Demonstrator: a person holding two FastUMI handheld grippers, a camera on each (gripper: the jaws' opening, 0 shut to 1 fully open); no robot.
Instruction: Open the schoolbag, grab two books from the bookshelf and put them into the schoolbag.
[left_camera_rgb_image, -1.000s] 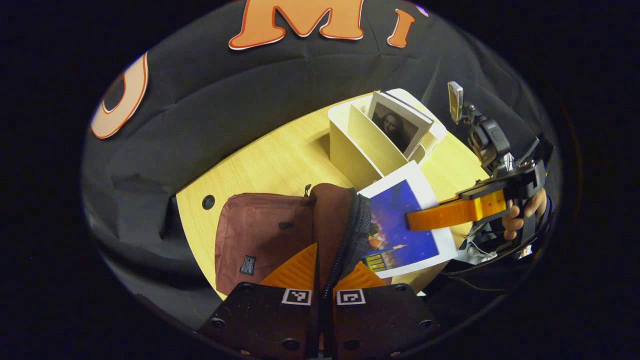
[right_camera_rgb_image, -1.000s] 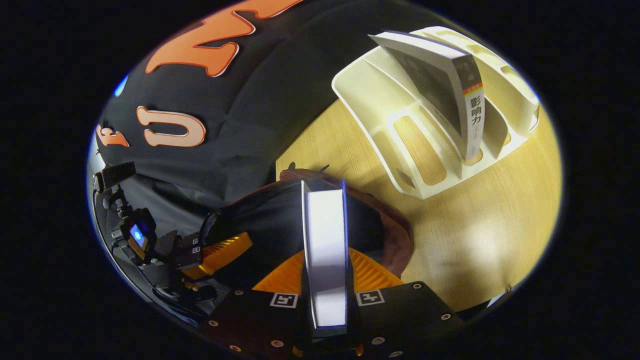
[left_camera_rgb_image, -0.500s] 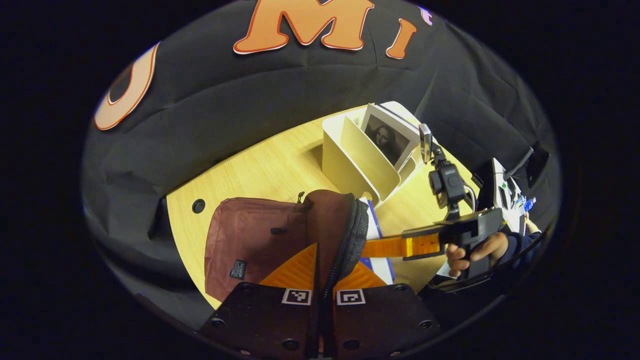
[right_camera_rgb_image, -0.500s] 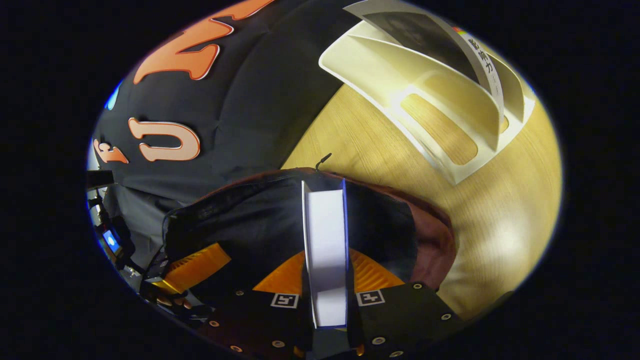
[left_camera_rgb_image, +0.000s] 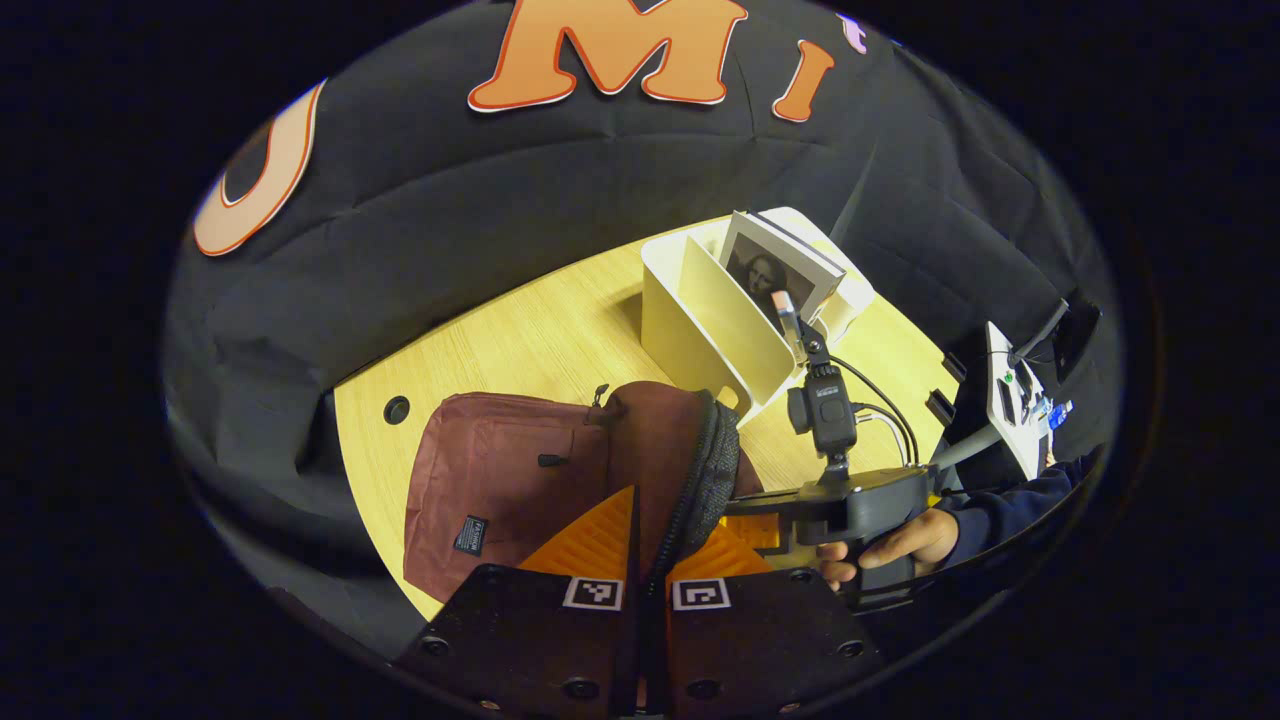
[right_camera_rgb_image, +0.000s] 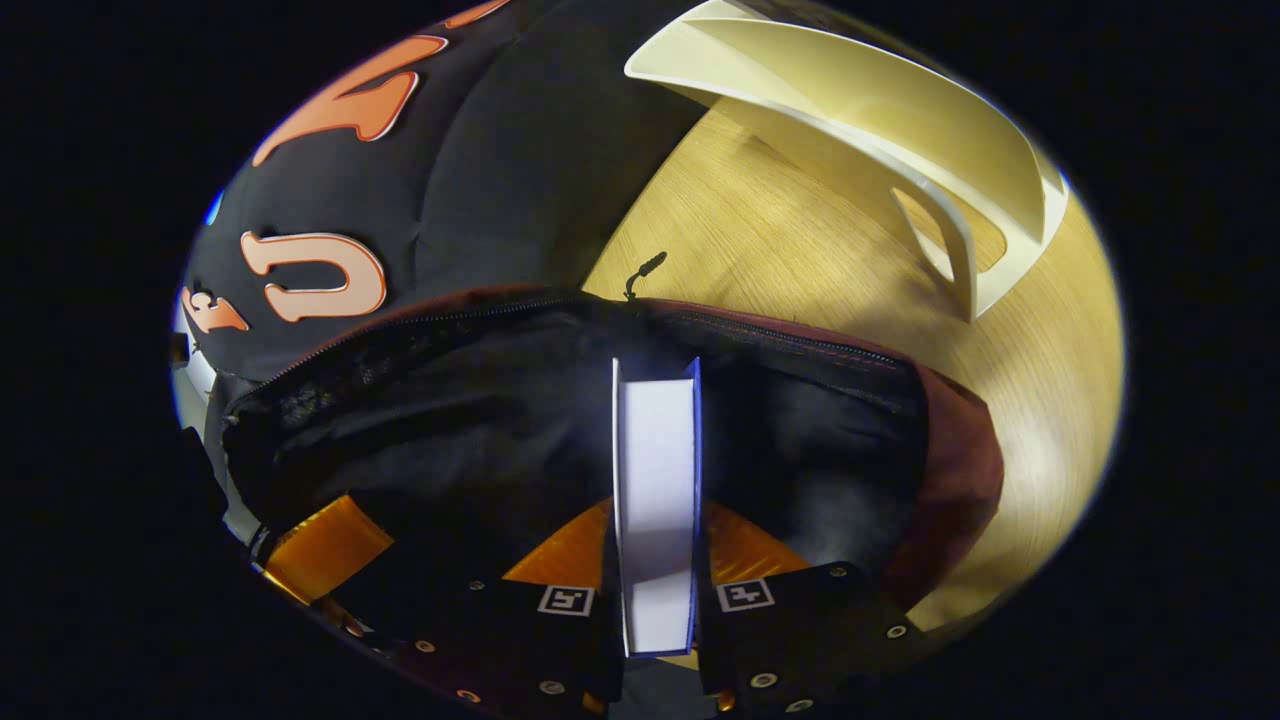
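The maroon schoolbag lies on the wooden table with its mouth pulled up. My left gripper is shut on the bag's zipper rim and holds it raised. My right gripper is shut on a book with a blue cover, seen edge-on, which stands inside the bag's dark lining. In the left gripper view, a hand holds the right gripper with its fingers reaching into the bag mouth. The white bookshelf holds a second book with a portrait cover, leaning in a slot.
The bookshelf stands close beyond the bag on the table. A zipper pull lies on the wood behind the bag. The table has a cable hole at the left. A white device sits at the right edge.
My right gripper has gone down and forward, carrying the blue book from beside the bag into its mouth. My left gripper has kept its hold on the rim.
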